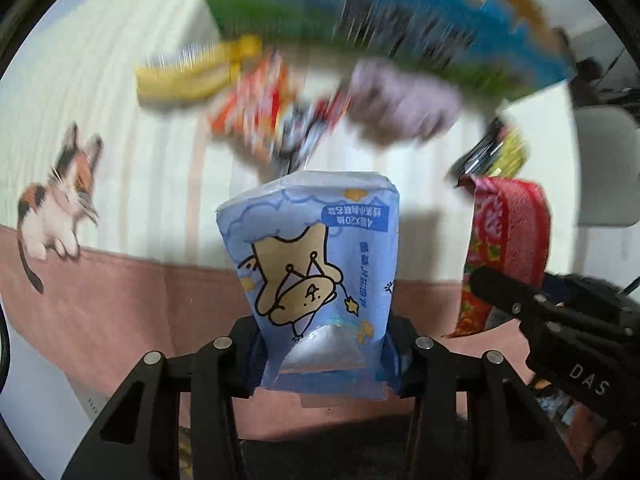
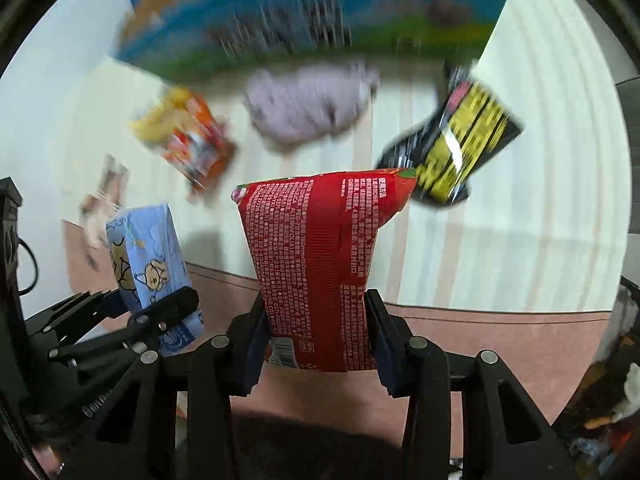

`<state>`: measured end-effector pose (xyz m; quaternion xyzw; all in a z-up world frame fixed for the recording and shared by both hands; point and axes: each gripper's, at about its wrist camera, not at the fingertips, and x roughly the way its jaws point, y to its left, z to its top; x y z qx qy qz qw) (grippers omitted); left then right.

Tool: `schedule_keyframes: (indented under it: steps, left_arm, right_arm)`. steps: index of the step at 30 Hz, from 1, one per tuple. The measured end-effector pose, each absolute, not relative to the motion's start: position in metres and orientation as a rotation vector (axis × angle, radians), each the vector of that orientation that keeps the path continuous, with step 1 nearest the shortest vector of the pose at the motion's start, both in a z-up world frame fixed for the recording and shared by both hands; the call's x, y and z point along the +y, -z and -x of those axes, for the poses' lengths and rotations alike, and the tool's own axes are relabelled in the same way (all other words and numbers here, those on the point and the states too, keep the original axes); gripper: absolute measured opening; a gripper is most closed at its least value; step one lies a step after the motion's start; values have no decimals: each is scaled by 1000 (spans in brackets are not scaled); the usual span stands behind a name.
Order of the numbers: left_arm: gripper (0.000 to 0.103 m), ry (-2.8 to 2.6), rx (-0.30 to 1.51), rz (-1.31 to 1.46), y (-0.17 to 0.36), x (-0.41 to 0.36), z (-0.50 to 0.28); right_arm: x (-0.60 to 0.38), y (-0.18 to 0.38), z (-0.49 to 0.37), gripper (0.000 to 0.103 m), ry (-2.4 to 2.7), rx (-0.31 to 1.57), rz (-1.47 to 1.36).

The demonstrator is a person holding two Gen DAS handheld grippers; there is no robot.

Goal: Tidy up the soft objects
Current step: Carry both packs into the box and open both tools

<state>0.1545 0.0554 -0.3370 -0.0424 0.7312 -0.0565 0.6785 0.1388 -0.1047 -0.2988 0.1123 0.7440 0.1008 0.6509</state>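
My left gripper [image 1: 322,360] is shut on a light blue tissue pack [image 1: 316,264] with a cartoon bear, held up above the mat. My right gripper [image 2: 318,340] is shut on a red soft packet [image 2: 320,256] with white print. The right gripper [image 1: 560,320] and its red packet [image 1: 504,240] show at the right of the left wrist view. The left gripper [image 2: 132,320] and the blue pack [image 2: 148,256] show at the left of the right wrist view. Both views are motion-blurred.
A blue and green box [image 2: 304,12] stands at the back. On the cream striped mat [image 2: 520,200] lie a purple soft bundle [image 2: 312,108], an orange-red snack bag [image 2: 196,144], a yellow-black packet [image 2: 460,144] and a yellow item [image 1: 192,76]. The mat has a pink border [image 1: 100,300].
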Motion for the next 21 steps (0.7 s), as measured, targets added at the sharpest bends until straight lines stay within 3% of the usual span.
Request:
schedule_keyframes:
  steps: [5, 10, 21]
  left_arm:
    - [43, 220, 1497, 114, 259, 56, -220]
    - [43, 250, 1436, 30, 233, 36, -327]
    - [44, 240, 1602, -86, 319, 4, -503]
  right_arm:
    - [-135, 210, -188, 47, -259, 1527, -328]
    - [-154, 160, -266, 47, -207, 1408, -280]
    - [-158, 278, -378, 47, -39, 1658, -263]
